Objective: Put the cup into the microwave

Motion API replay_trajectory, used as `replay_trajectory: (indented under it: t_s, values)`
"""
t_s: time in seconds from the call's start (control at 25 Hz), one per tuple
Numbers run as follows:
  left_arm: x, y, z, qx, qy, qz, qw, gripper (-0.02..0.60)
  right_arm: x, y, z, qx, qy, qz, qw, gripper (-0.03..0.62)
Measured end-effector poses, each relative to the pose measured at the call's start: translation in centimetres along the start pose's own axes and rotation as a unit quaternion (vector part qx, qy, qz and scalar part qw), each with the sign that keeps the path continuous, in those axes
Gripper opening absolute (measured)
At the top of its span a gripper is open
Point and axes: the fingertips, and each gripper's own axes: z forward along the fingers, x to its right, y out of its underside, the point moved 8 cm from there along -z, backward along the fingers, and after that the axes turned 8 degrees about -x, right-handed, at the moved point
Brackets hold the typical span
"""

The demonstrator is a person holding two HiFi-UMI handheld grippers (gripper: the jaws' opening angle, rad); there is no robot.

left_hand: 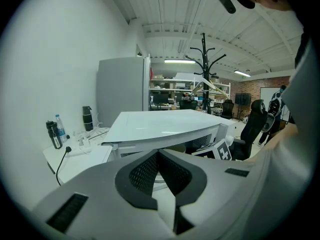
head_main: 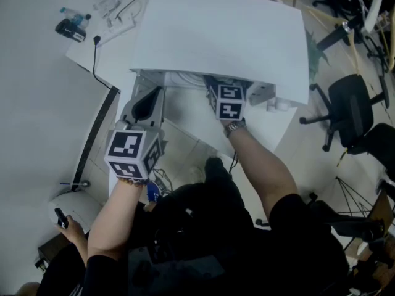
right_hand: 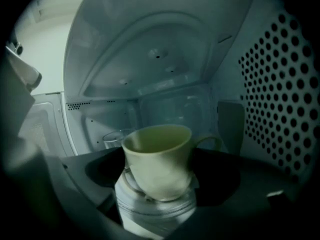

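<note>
The right tongs pinch the cup inside the microwave, handle at 3 o'clock and slightly tilted (not yet set down, I judge). The left tongs, pressed together and empty, hang outside, clear of the opening.

1. No legible text, brand, number or label appears in any view.
2. The lower-left marker cube and the centre marker cube of the head view carry black-and-white square patterns (coded, not characters).
</note>
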Motion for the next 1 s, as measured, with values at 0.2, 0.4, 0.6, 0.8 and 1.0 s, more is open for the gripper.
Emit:
replay_trajectory:
  t_s: [0.2,0.4,0.6,0.8,1.0]
  values:
    - [0.3,0.2,-0.5,0.0,0.004,0.001,1.0,0.0,-0.5,0.5,-0.8,-0.006,-0.002,0.001,1.0,0.462]
    - [0.6,0.5,-1.4,0.004,0.008,0.003,1.0,0.0,-1.0,1.0,-1.8,-0.003,-0.003,0.0,1.0,0.462]
    - [0.9,0.8,-2.7,0.013,0.011,0.01,0.9998,0.0,-1.6,1.3,-3.3,-0.006,-0.001,0.002,1.0,0.462]
    - [1.6,1.3,-4.3,0.02,0.022,0.012,0.9995,0.0,-2.3,1.7,-5.4,-0.003,0.002,-0.003,1.0,0.462]
    - [2.2,1.9,-5.9,0.031,0.029,0.02,0.9989,0.0,-3.0,1.8,-8.0,0.008,0.003,-0.01,1.0,0.462]
